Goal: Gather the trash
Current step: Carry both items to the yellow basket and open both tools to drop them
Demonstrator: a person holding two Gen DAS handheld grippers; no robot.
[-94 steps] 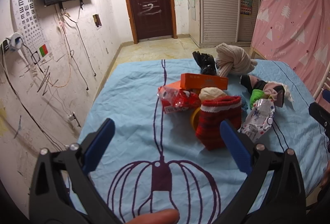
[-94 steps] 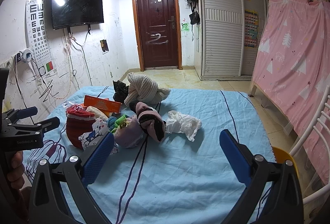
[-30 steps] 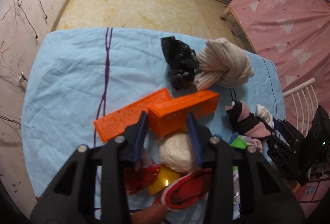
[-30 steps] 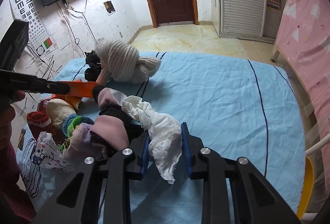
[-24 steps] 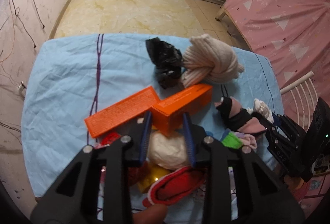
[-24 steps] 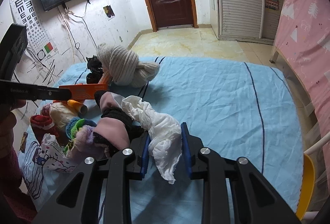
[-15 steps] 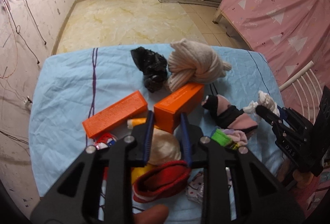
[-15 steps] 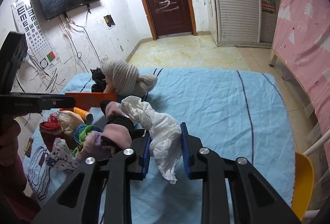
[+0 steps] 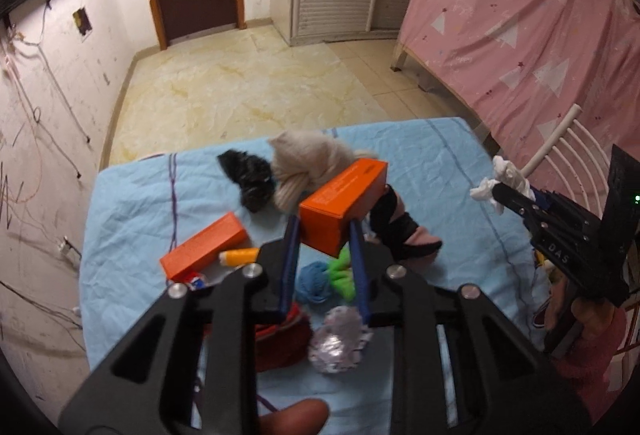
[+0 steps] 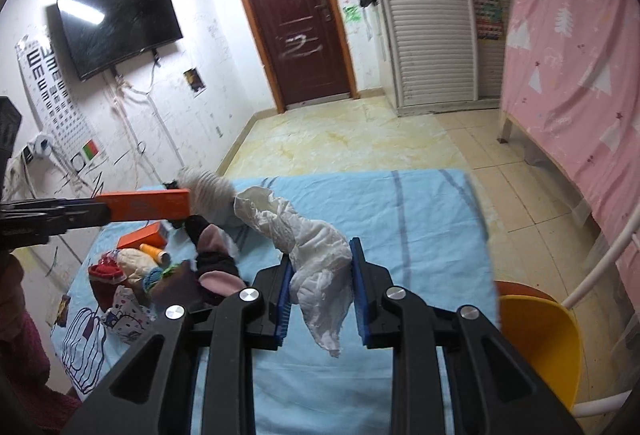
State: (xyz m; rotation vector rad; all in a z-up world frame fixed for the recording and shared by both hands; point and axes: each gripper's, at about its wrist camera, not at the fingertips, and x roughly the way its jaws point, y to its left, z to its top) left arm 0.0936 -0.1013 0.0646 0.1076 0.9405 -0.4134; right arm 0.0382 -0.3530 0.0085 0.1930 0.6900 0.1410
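Note:
My left gripper (image 9: 325, 235) is shut on an orange box (image 9: 343, 207) and holds it in the air above the blue bedsheet (image 9: 132, 203). The box also shows in the right wrist view (image 10: 148, 207). My right gripper (image 10: 320, 263) is shut on a crumpled white tissue (image 10: 308, 239), lifted above the sheet; the tissue also shows in the left wrist view (image 9: 502, 181). A second orange box (image 9: 204, 251) lies on the sheet by a yellow thread spool (image 9: 238, 257).
A beige knit bundle (image 9: 308, 167), a black bundle (image 9: 248, 175), socks, a red knit item (image 9: 280, 339) and a foil wrapper (image 9: 338, 339) lie on the sheet. A yellow bin (image 10: 536, 347) stands by the bed's right side. A white chair rail (image 9: 560, 139) is at right.
Both grippers closed on their items and lifted: the left raised the orange box off the pile, the right raised the tissue. Both cameras rose and tilted up.

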